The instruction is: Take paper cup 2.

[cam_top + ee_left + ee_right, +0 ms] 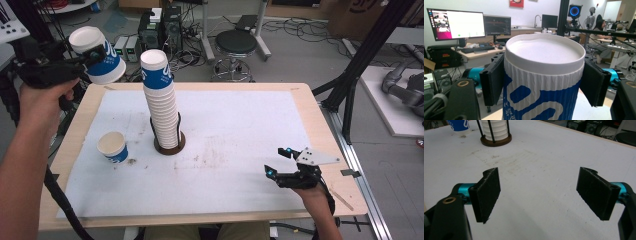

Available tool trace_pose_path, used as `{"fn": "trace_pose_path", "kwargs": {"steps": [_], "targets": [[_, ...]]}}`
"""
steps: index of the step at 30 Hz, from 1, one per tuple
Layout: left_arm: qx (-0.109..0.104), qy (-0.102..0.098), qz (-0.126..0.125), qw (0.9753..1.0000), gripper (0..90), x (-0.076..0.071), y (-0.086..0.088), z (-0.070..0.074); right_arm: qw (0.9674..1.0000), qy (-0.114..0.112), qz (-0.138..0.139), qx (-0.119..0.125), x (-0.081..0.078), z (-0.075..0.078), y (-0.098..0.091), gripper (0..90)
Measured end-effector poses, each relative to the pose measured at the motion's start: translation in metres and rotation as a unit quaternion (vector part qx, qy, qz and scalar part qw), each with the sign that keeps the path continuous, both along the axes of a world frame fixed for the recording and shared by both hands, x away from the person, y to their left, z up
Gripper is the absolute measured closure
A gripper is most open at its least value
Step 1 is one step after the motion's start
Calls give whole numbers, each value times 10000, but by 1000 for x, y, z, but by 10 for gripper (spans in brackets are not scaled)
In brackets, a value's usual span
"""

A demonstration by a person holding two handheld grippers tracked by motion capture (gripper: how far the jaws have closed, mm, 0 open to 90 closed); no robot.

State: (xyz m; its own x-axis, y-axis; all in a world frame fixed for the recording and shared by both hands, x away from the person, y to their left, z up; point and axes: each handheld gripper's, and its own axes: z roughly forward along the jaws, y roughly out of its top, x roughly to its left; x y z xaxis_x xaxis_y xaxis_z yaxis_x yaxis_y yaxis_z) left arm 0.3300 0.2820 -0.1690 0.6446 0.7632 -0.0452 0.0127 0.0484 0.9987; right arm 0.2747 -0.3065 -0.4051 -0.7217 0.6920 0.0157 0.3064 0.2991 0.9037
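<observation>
A white paper cup (97,55) with a blue band, base uppermost, is clamped by its ribbed wall in the left gripper (92,56), high off the table's (300,107) left corner. The step looks like carrying; next, probably lining it up over the stack (161,100). The right gripper (280,162) rests wide open, empty.

Held cup's (544,82) base below frame
</observation>
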Motion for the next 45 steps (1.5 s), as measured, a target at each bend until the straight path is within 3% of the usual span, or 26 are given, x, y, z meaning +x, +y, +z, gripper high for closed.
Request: {"fn": "trace_pose_path", "kwargs": {"steps": [6, 10, 21, 36, 45], "targets": [[147, 76, -44, 9999, 284, -7, 4, -30, 10000, -5, 5, -5, 0, 0, 0, 196], [83, 158, -123, 9998, 284, -11, 6, -51, 10000, -4, 22, -19, 0, -1, 1, 197], [163, 232, -591, 9979, 284, -26, -15, -101, 10000, -5, 19, -14, 0, 1, 2, 197], [310, 299, -774, 9961, 285, -34, -38, -141, 10000, -67, 23, 4, -2, 2, 1, 196], [312, 281, -920, 9949, 285, -37, -49, -149, 9999, -80, -40, 65, -1, 4, -3, 197]]}}
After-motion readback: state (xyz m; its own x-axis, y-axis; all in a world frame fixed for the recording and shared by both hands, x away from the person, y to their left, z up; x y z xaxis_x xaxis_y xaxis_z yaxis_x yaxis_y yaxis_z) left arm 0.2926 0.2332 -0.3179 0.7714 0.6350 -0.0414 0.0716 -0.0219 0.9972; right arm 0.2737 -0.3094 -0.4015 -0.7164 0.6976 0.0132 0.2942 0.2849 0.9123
